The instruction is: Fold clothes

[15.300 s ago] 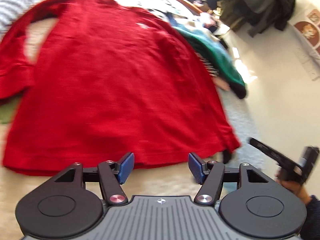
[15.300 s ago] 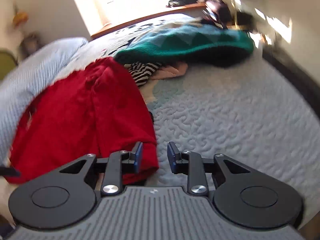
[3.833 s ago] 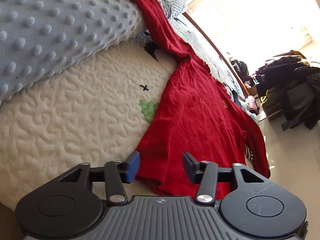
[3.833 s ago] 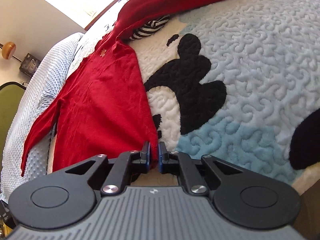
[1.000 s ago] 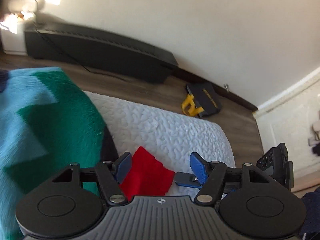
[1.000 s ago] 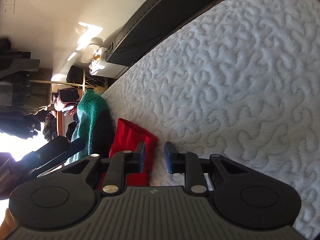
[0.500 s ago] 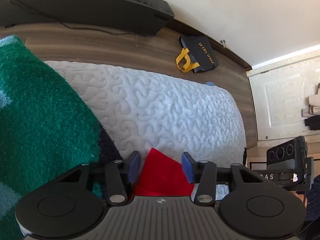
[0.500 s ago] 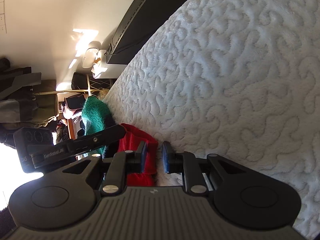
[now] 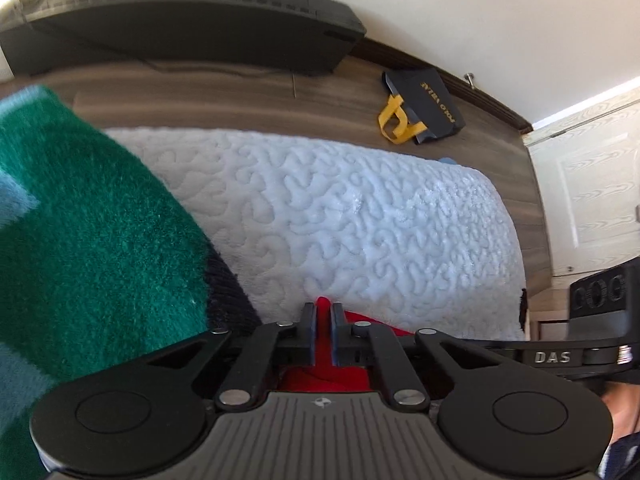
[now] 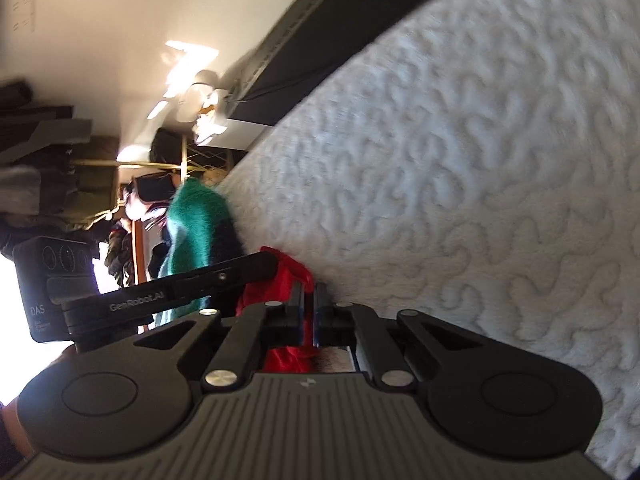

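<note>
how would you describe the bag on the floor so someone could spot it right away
Start at the pale quilted bed cover and look past its far edge to the brown wood-look floor. Near the skirting board, right of the long dark unit along the wall, lies a flat black paper bag. Its yellow ribbon handles and gold lettering mark it out; nothing else on the floor is yellow.

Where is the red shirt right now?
The red shirt is pinched by both hand-held grippers, low in both wrist views, on the white quilt beside the green sweater.
</note>
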The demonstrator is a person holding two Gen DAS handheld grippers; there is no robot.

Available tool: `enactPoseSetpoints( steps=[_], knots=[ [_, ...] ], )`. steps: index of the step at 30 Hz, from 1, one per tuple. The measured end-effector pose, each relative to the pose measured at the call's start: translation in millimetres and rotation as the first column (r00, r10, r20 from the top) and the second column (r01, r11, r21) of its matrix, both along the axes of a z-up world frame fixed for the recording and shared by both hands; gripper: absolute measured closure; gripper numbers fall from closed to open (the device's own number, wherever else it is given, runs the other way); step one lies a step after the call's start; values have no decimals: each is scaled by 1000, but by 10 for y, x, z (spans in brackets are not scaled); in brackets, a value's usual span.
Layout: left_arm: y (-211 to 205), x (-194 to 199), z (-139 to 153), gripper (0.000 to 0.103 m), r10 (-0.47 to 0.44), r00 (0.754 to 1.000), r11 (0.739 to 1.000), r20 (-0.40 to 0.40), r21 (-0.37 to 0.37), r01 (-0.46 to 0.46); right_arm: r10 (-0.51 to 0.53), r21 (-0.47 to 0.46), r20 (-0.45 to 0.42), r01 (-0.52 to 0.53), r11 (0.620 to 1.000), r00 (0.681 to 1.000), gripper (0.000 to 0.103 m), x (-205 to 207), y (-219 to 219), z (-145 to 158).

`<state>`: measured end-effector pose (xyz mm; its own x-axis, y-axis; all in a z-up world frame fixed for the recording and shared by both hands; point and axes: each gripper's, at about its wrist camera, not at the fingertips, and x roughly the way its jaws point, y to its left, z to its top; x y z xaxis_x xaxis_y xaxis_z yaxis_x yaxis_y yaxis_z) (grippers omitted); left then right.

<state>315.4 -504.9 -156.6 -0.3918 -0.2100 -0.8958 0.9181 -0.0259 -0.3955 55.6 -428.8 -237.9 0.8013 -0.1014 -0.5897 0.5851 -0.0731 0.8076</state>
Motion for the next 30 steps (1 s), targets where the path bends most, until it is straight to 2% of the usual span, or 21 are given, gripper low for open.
enactPoseSetpoints(
  steps=[4, 8, 11, 13, 16, 19, 21, 23, 26, 27, 30],
  knots=[
    [339, 65, 454, 97, 111, 994, 987, -22, -112, -113, 85, -117, 28, -81, 990, 996, 100, 39, 44, 412],
    [1075, 161, 1117, 97, 234, 969, 943, -76, -224, -245, 217, -227, 78, -194, 954, 973, 100, 108, 229, 941],
    [1869, 206, 1620, 97, 319, 941, 899, -112, -279, -338, 357, -288, 128, -310, 906, 925, 100, 215, 540, 1351],
    [2515, 183, 1849, 97, 383, 915, 866, -130, -294, -404, 466, -328, 139, -403, 854, 874, 99, 312, 838, 1584],
    [3536, 50, 1985, 97, 483, 863, 814, -147, -289, -505, 623, -356, 150, -546, 759, 768, 99, 444, 1401, 1791],
    [4513, -94, 2057, 97, 575, 802, 754, -165, -273, -597, 767, -368, 107, -691, 622, 633, 99, 522, 2062, 1803],
    [5189, -314, 1862, 97, 654, 730, 695, -197, -225, -683, 844, -366, 54, -775, 515, 534, 99, 526, 2491, 1723],
    [5726, -555, 1610, 97, 710, 669, 645, -220, -178, -743, 904, -351, -15, -849, 395, 427, 99, 489, 2932, 1599],
    [6414, -962, 1152, 97, 783, 566, 561, -258, -100, -822, 957, -328, -138, -924, 197, 253, 99, 323, 3564, 1385],
    [6569, -1101, 1008, 97, 799, 540, 539, -263, -81, -838, 964, -322, -179, -937, 132, 198, 99, 249, 3738, 1319],
    [6907, -1451, 635, 97, 834, 484, 493, -266, -34, -869, 953, -295, -291, -956, -4, 86, 99, 46, 4098, 1187]
  ],
)
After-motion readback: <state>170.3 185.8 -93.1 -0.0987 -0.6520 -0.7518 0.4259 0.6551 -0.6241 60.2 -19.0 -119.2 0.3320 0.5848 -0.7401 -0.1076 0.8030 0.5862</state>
